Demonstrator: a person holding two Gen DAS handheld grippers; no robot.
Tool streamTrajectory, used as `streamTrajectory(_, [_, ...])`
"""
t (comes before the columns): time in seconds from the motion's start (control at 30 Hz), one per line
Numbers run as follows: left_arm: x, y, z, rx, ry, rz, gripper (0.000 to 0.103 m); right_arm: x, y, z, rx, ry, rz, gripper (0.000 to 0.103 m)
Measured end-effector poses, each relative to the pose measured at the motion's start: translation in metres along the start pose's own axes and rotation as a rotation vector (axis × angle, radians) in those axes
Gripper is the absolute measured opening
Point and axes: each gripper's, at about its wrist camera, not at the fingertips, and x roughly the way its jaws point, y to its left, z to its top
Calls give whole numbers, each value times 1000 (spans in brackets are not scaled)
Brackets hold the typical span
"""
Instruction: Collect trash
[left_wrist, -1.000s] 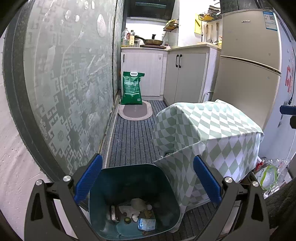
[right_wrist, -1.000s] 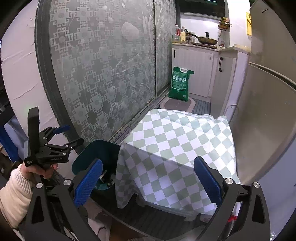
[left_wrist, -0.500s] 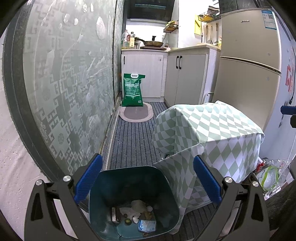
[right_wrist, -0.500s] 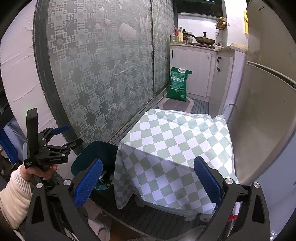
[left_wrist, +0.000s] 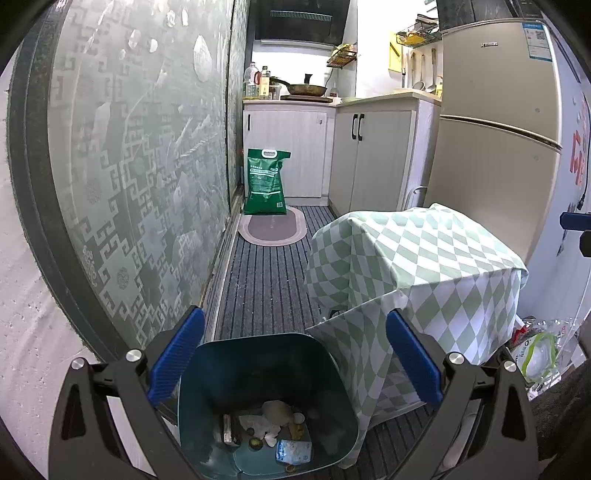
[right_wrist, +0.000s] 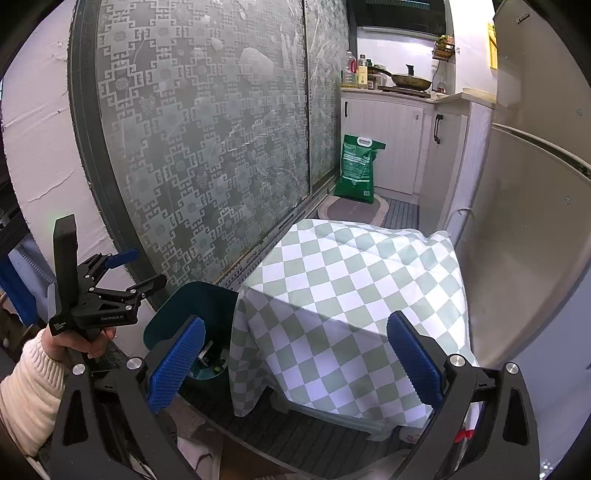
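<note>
A teal bin (left_wrist: 258, 338) stands on the floor beside a low table, with wrappers, paper and other scraps of trash (left_wrist: 273, 432) at its bottom. My left gripper (left_wrist: 295, 356) hovers over the bin's mouth, open and empty. The right wrist view shows the same bin (right_wrist: 192, 306) half hidden by the table's checked cloth (right_wrist: 351, 280), and the left gripper (right_wrist: 142, 267) held by a hand in a cream sleeve (right_wrist: 29, 387). My right gripper (right_wrist: 295, 362) is open and empty above the near side of the cloth. Its blue tip (left_wrist: 574, 221) shows at the right edge.
A patterned glass sliding door (left_wrist: 140, 166) runs along the left. Beyond the covered table (left_wrist: 413, 258) are a striped floor mat (left_wrist: 266, 288), an oval rug (left_wrist: 271, 229), a green sack (left_wrist: 266, 181), white cabinets (left_wrist: 373, 155) and a fridge (left_wrist: 495, 155). A plastic bag (left_wrist: 535, 350) lies at the right.
Both views have drifted slightly; the bin sits a little lower in the left wrist view. Both grippers stay open and empty.
</note>
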Motion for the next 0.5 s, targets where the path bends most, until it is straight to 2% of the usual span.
streamTrajectory(0.5, [-1,-1,1,1,0,-7,100,0,0,0,-1,0,0,100])
